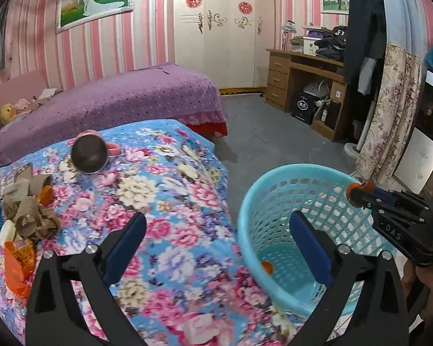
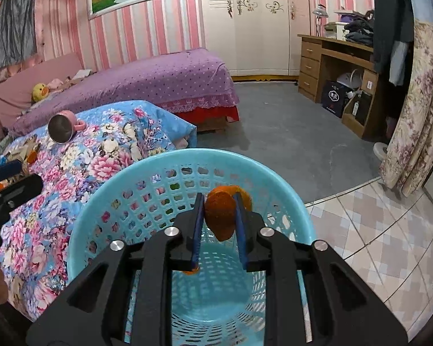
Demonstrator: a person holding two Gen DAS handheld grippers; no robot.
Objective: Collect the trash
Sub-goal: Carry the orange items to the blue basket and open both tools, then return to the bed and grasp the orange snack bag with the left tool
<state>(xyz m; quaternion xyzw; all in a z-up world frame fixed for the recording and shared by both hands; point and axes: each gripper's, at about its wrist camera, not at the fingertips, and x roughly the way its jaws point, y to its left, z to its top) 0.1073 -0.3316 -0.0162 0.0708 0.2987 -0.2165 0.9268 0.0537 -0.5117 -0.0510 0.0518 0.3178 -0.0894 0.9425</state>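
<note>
Your right tongs (image 2: 220, 216) are clamping the orange peel scrap (image 2: 220, 217) directly over the pale blue perforated plastic basket (image 2: 106, 199); your left tongs (image 1: 218, 248) are hanging apart, nearer the remaining wrapper pile (image 1: 26, 216) on the floral bed

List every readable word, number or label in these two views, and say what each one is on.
"DAS": on the black body of the right tool, seen from the left wrist.
"51": white characters on the dark clothing piled on the desk; possibly cut off.
Dark box under the desk: white emblem with characters, too blurred to read.
Red round decorations on the wardrobe: pattern unreadable.
</note>
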